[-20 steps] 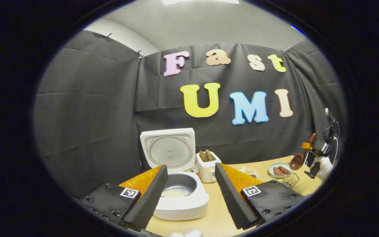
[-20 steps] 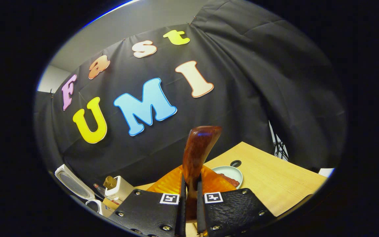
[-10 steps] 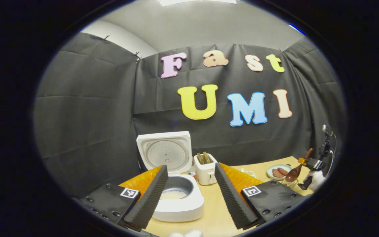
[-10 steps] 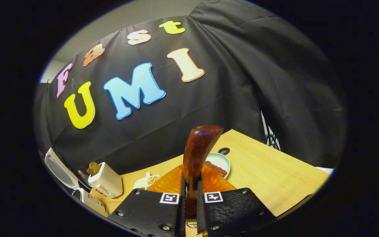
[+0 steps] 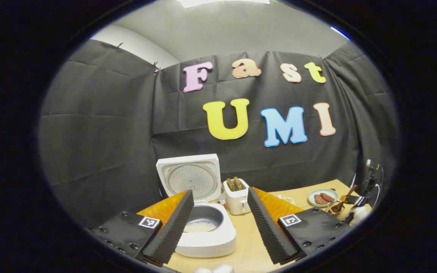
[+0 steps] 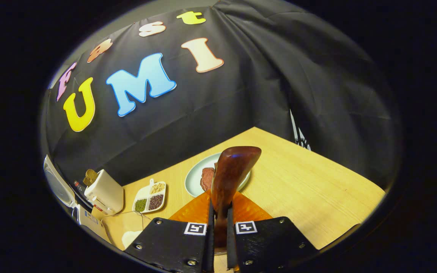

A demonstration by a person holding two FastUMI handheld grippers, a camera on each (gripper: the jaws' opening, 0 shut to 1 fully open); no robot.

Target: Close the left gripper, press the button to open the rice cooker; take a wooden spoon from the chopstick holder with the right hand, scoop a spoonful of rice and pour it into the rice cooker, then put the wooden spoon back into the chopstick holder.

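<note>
Between the right gripper's (image 6: 219, 231) two fingers, in the right gripper view, stands the reddish-brown wooden spoon (image 6: 229, 178), its handle pinched on both sides and rising upright toward the camera. Behind it on the pale wooden table (image 6: 317, 197) lies a light green round plate (image 6: 195, 177) with brown pieces of food, and to the left a small white divided dish (image 6: 149, 196) of mixed grains beside a white toaster (image 6: 104, 191). In the left gripper view, the left gripper (image 5: 218, 223) hangs with its fingers spread wide apart above the table. The white rice cooker (image 5: 203, 231) sits beyond it, lid raised upright, white rice (image 5: 198, 226) in its pot. Far right, the right gripper (image 5: 351, 200) holds the spoon near a wire chopstick holder (image 5: 332, 211).
</note>
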